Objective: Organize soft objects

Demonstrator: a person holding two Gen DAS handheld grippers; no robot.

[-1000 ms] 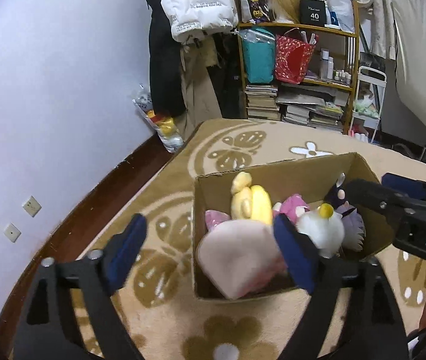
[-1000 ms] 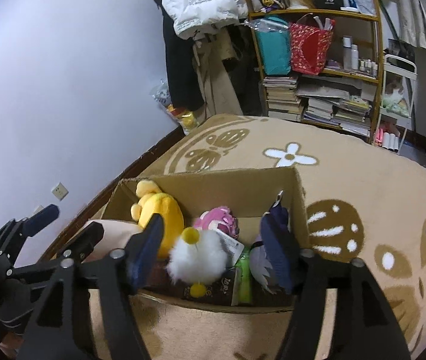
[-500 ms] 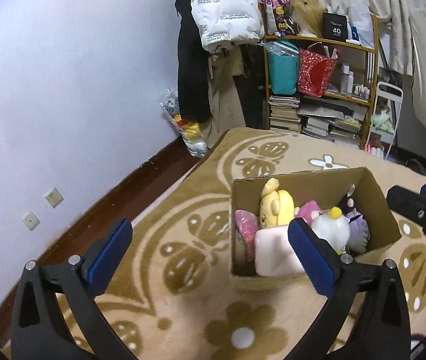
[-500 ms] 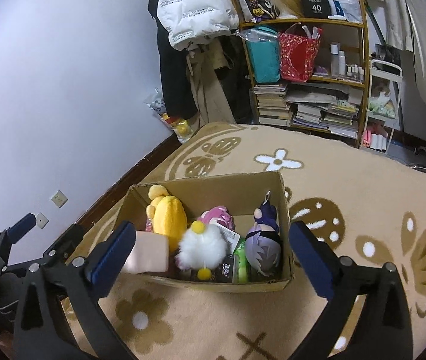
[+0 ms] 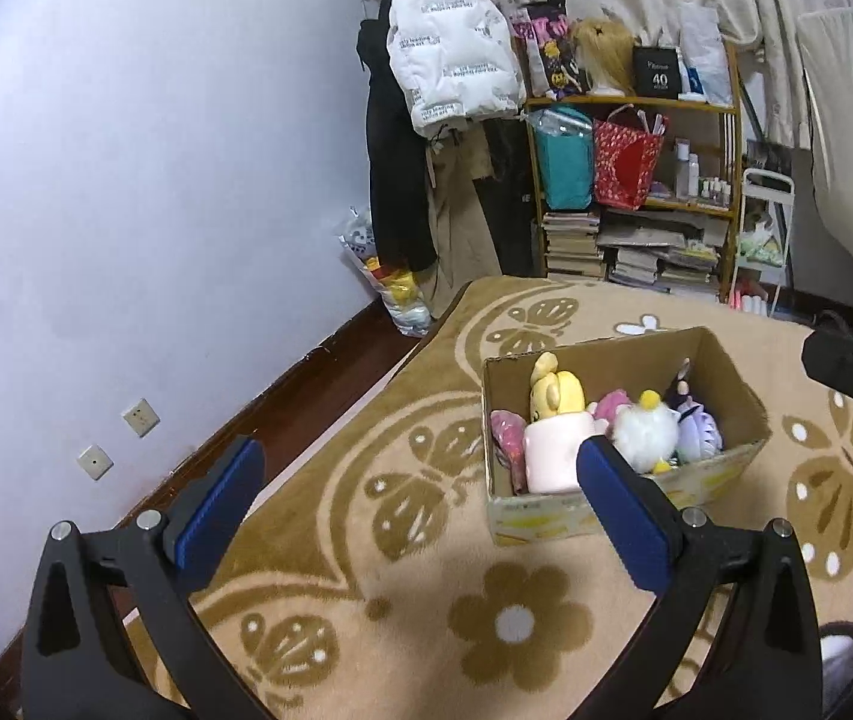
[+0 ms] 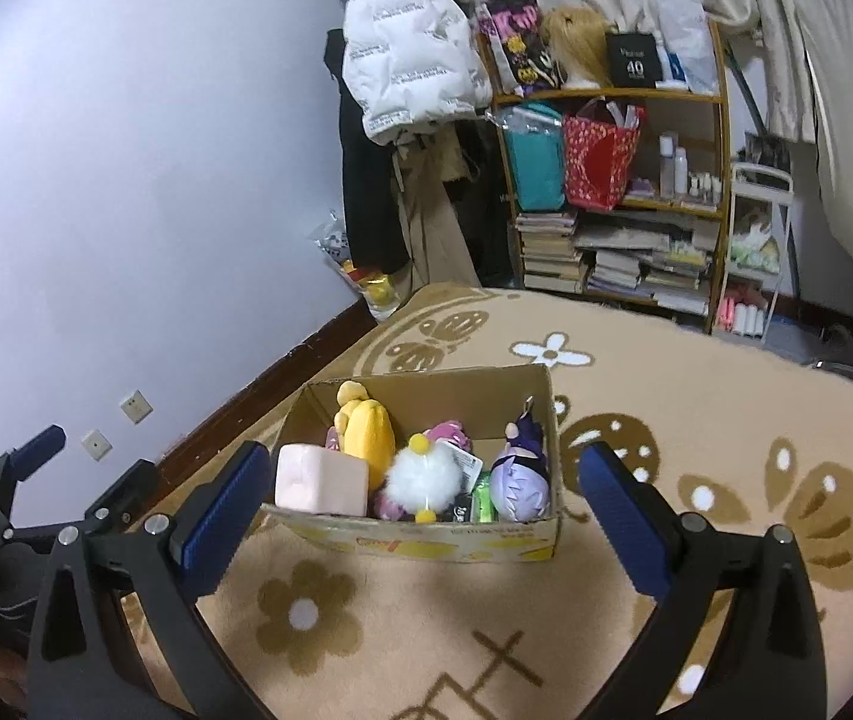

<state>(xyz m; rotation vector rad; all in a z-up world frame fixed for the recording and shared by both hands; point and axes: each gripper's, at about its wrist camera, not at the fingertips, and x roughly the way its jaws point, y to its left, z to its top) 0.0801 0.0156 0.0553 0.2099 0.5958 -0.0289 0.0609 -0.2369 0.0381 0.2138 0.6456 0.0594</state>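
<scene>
Inside one cardboard box (image 6: 426, 531), perhaps six plush toys (image 6: 423, 477) sit.

Left wrist view: looks forward and down along own tool (image 5: 420, 480), from above rug (image 5: 366, 600), box (image 5: 546, 525) right of centre, near. Right wrist view: same downward slant, along own tool (image 6: 420, 480), box (image 6: 426, 540) centred, slightly nearer. Shared: box, rug, wall (image 5: 156, 180), bookshelf (image 5: 630, 102). Each view catches other tool at frame edge.
</scene>
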